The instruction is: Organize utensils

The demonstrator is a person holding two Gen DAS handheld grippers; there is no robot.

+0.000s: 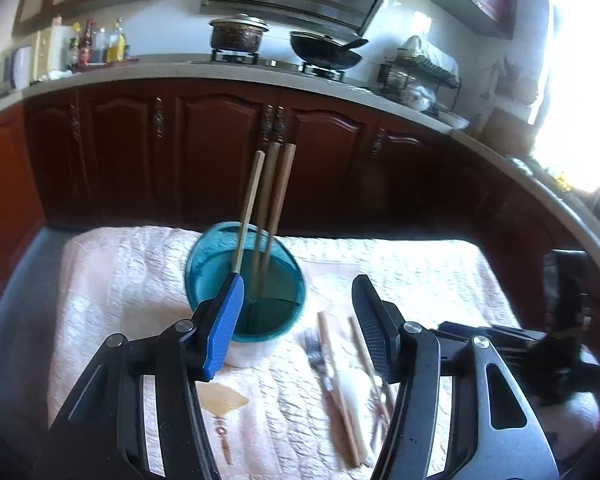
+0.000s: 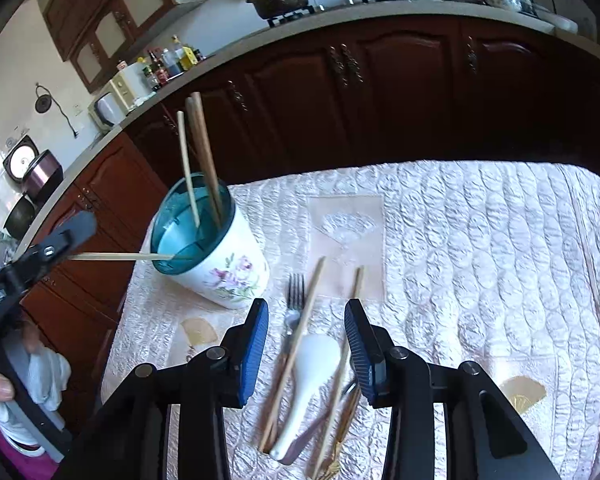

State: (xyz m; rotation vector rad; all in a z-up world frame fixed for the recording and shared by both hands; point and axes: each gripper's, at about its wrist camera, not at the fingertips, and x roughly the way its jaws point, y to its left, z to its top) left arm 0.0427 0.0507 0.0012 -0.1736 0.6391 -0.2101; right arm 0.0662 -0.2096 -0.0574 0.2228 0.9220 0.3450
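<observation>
Kitchen; quilted cloth (image 2: pixel 480 240). Left gripper (image 1: pixel 296 304) spread beside holder (image 2: pixel 216 256) with chopsticks (image 1: pixel 276 200). Right gripper (image 2: pixel 306 344) parted over spoon (image 2: pixel 312 368), fork (image 2: pixel 295 304); gripping nothing.

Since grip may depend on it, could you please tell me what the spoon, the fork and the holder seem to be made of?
Spoon: probably glazed ceramic, plain glossy white. Fork: metal, by its grey shine. Holder: white with a printed flower, teal see-through insert; likely plastic, perhaps ceramic outside.

Left claw (image 1: pixel 296 300) and right claw (image 2: pixel 306 344) agape
</observation>
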